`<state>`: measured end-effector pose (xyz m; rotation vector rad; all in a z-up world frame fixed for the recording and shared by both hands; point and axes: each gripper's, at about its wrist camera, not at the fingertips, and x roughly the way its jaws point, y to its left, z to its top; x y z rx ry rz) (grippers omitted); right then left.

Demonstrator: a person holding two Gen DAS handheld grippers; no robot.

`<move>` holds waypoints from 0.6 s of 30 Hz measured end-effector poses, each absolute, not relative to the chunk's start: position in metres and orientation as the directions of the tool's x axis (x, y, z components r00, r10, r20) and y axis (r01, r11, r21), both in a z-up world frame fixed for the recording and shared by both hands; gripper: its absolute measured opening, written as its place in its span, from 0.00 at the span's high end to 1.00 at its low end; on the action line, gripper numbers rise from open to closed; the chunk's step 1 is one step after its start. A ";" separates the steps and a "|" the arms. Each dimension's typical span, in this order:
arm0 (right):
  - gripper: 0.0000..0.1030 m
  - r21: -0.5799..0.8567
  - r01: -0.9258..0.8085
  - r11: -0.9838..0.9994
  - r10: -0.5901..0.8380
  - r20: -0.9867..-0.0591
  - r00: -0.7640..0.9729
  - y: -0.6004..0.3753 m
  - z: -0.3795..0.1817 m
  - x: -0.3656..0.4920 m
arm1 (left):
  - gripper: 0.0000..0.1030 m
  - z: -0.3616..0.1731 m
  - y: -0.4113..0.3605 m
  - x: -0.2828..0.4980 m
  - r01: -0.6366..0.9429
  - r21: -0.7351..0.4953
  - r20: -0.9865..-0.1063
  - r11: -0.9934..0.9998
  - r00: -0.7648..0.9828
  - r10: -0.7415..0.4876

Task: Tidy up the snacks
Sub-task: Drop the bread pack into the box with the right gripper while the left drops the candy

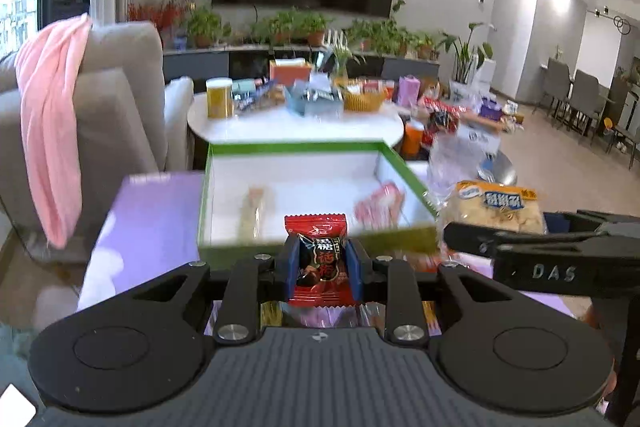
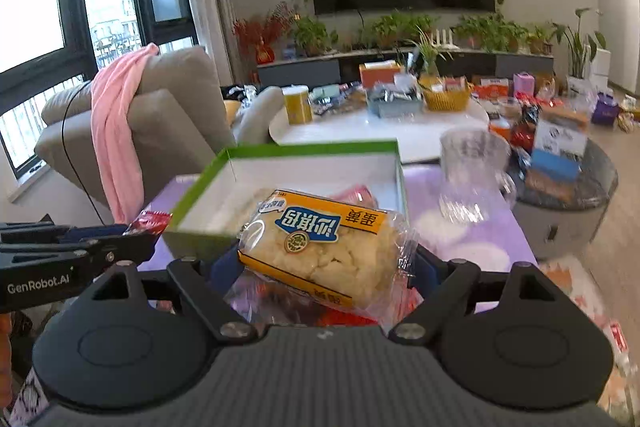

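My left gripper (image 1: 322,263) is shut on a small red candy packet (image 1: 318,259), held just in front of the near wall of a green-rimmed white box (image 1: 288,147). The box holds a pale snack (image 1: 254,207) and a pink-red snack (image 1: 380,205). My right gripper (image 2: 326,263) is shut on a yellow-labelled pack of pale cake (image 2: 320,247), held above the near edge of the same box (image 2: 312,149). The right gripper shows in the left wrist view (image 1: 560,255) with the cake pack (image 1: 496,207). The left gripper shows in the right wrist view (image 2: 80,247) with the red packet (image 2: 150,221).
The box sits on a purple tabletop (image 1: 152,219). More snack wrappers lie under the grippers (image 2: 288,299). A clear plastic jug (image 2: 472,179) stands right of the box. Behind are a white round table (image 1: 296,131) with snacks and baskets, and a grey sofa with pink cloth (image 1: 52,131) on the left.
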<state>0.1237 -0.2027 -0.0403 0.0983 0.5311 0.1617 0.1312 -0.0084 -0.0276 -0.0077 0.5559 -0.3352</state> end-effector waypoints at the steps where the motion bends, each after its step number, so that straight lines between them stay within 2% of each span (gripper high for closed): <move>1: 0.28 0.137 -0.130 0.982 0.181 -0.491 0.852 -0.202 -0.039 0.129 | 0.77 -0.025 -0.008 0.140 0.305 -0.097 -0.512 0.947 0.801 -0.311; 8: 0.28 0.142 -0.120 0.983 0.175 -0.479 0.860 -0.201 -0.038 0.174 | 0.77 -0.026 -0.010 0.198 0.295 -0.096 -0.504 0.951 0.809 -0.302; 18: 0.28 0.146 -0.088 0.985 0.154 -0.546 0.824 -0.199 -0.067 0.229 | 0.76 -0.063 -0.014 0.262 0.289 -0.112 -0.564 0.951 0.769 -0.300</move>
